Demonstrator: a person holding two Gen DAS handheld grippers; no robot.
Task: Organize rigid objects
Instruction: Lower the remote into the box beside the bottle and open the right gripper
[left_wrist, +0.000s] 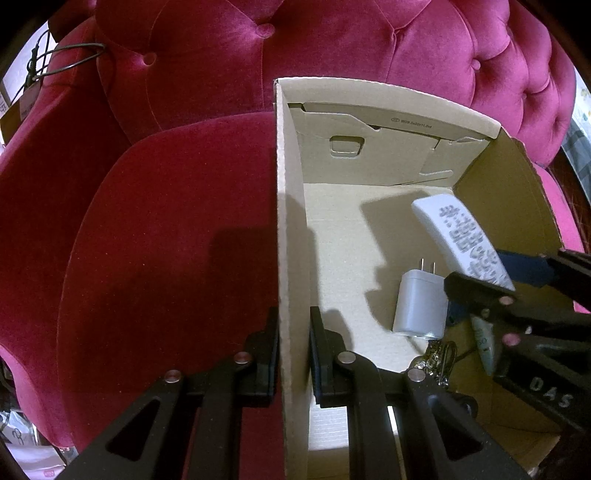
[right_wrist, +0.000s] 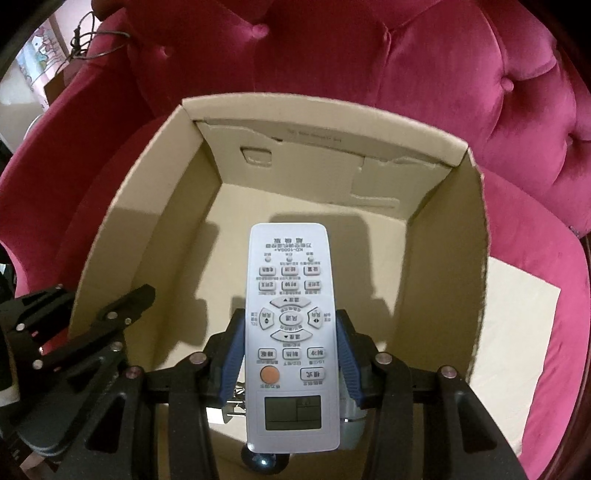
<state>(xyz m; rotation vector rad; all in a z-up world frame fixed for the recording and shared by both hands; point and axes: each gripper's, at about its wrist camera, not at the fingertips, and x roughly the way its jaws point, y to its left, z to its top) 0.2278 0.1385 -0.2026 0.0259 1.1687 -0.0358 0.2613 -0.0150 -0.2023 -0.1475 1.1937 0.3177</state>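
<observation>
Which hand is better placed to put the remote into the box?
Right: its tool grips the remote over the open box. The left tool is clamped on the box wall.

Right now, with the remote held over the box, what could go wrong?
1. The remote is pinched only at its edges by the right tongs; it could slip and drop.
2. The white charger lies below it in the cardboard box, so the remote may land on it.
3. The left tongs clamp just one wall, which could flex.
</observation>
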